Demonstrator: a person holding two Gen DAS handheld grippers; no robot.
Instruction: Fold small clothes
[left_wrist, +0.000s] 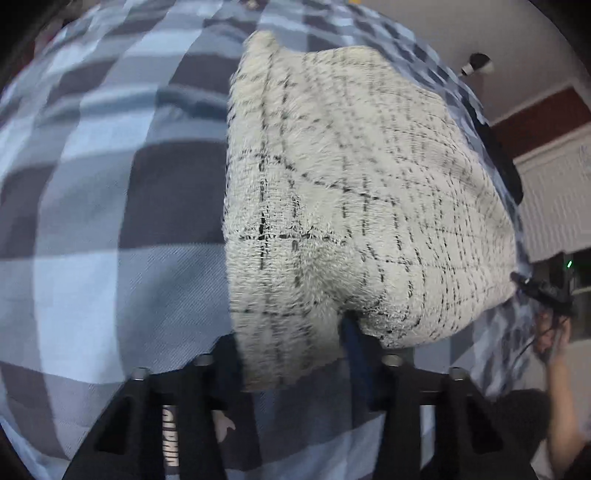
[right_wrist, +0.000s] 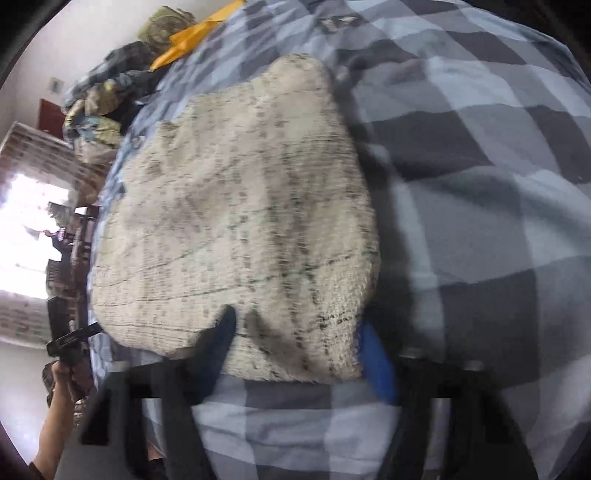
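Note:
A cream fuzzy garment (left_wrist: 351, 184) with a thin black grid lies on a blue and grey checked bed cover (left_wrist: 92, 192). Its near edge is bunched between the fingers of my left gripper (left_wrist: 291, 332), which is shut on it; the blue-padded finger (left_wrist: 352, 339) shows on the right and cloth hides the other. In the right wrist view the same garment (right_wrist: 240, 206) fills the middle. My right gripper (right_wrist: 295, 321) is shut on its near edge, between a dark finger (right_wrist: 221, 332) and a blue pad (right_wrist: 375, 354). Each view shows the other gripper (left_wrist: 546, 291) (right_wrist: 66, 332) at the frame's edge.
A heap of dark and patterned clothes (right_wrist: 107, 99) and an orange item (right_wrist: 188, 40) lie at the far end of the bed cover (right_wrist: 480, 221). A bright window (right_wrist: 26, 221) is at the left. A person's hand (left_wrist: 554, 339) holds the other gripper.

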